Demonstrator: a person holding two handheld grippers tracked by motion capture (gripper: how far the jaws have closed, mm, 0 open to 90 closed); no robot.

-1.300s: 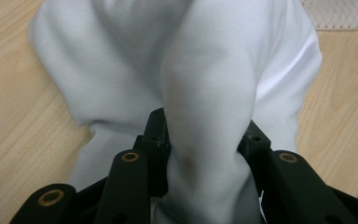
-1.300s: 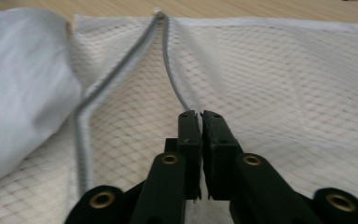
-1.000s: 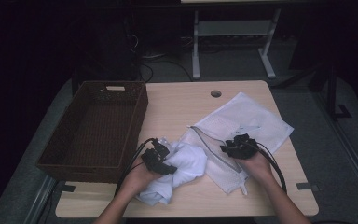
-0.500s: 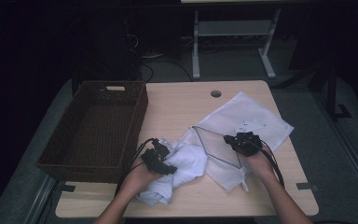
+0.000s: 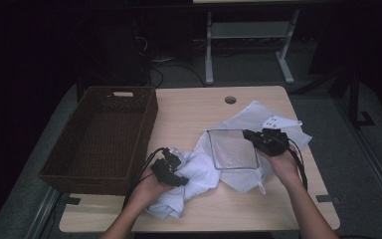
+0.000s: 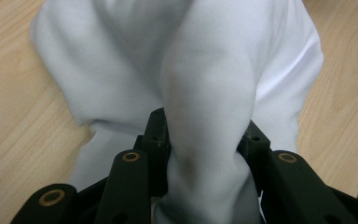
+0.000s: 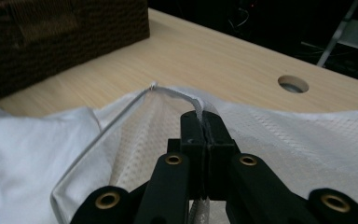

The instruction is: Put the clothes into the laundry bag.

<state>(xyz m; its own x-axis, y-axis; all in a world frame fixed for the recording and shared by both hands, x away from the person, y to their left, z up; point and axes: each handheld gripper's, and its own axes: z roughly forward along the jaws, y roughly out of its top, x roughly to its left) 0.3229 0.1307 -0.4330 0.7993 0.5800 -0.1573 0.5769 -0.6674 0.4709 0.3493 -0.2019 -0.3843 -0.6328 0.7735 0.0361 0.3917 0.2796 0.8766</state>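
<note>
The right gripper (image 5: 252, 134) has just clamped onto the mesh laundry bag (image 5: 236, 149) rim and lifted it, opening the mouth. The left gripper (image 5: 176, 175), beside it, squeezes the white garment (image 5: 199, 174) on the worktop (image 5: 189, 109), seemingly ready for bagging.

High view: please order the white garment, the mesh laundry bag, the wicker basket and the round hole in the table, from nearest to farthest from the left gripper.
From the left gripper:
1. White garment, held in its jaws, front middle.
2. Mesh laundry bag, just to the right, its mouth lifted open.
3. Wicker basket, at the left edge.
4. Round hole, near the far edge.
</note>
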